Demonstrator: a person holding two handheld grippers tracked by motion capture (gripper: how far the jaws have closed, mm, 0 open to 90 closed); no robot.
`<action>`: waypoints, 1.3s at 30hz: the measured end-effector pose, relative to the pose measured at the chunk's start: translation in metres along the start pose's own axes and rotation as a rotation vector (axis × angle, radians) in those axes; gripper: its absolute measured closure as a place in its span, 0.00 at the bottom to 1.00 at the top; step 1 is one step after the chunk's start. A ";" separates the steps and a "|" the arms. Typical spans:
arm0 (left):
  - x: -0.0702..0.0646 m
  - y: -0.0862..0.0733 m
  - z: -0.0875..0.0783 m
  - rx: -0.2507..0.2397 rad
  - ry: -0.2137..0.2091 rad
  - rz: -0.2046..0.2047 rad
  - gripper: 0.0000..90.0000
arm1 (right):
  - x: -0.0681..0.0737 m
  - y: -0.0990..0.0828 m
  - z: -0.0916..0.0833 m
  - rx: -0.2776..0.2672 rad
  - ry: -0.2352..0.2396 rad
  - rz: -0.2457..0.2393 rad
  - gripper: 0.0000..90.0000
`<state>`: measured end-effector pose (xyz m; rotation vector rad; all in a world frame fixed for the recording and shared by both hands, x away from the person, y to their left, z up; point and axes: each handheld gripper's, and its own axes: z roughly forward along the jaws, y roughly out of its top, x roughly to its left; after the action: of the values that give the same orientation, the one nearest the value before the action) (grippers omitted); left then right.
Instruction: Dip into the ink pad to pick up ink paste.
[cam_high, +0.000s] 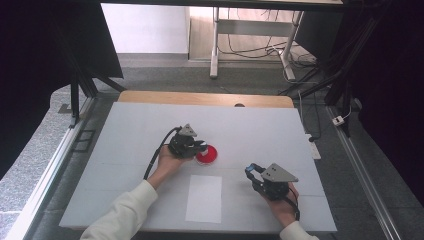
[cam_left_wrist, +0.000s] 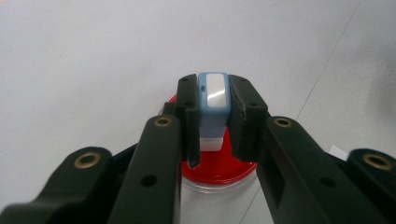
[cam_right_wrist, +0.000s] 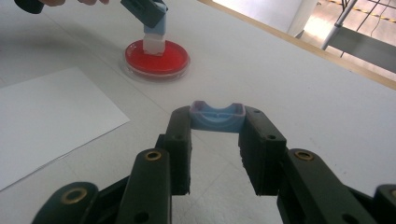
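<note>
On the white table (cam_high: 125, 140), one red dish (cam_high: 208, 156), one paper sheet (cam_high: 204, 198); left gripper (cam_left_wrist: 212, 126) fingers clamp one stamp (cam_left_wrist: 213, 109), right gripper (cam_right_wrist: 217, 140) fingers its cap (cam_right_wrist: 217, 117).

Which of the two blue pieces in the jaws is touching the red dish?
The blue-and-white stamp clamped by the left gripper: its white end rests on the red dish. The blue cap in the right gripper is held apart from the dish.

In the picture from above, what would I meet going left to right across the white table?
Left gripper holding a blue-and-white stamp, pressed on the red ink pad → white sheet of paper, nearer the person → right gripper holding a blue cap.
</note>
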<state>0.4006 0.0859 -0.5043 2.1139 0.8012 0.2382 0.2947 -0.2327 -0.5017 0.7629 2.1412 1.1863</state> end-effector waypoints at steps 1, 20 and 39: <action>-0.001 0.000 0.000 -0.001 0.003 0.002 0.84 | 0.000 0.000 0.000 0.000 0.000 0.000 0.72; -0.003 -0.001 0.003 0.026 0.019 0.029 0.84 | 0.001 0.000 0.000 0.001 0.002 -0.002 0.72; -0.004 0.001 -0.001 0.015 0.022 0.019 0.84 | 0.001 0.000 0.001 -0.002 0.006 -0.001 0.72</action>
<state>0.3979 0.0834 -0.5025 2.1377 0.7984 0.2669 0.2948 -0.2316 -0.5027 0.7584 2.1445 1.1912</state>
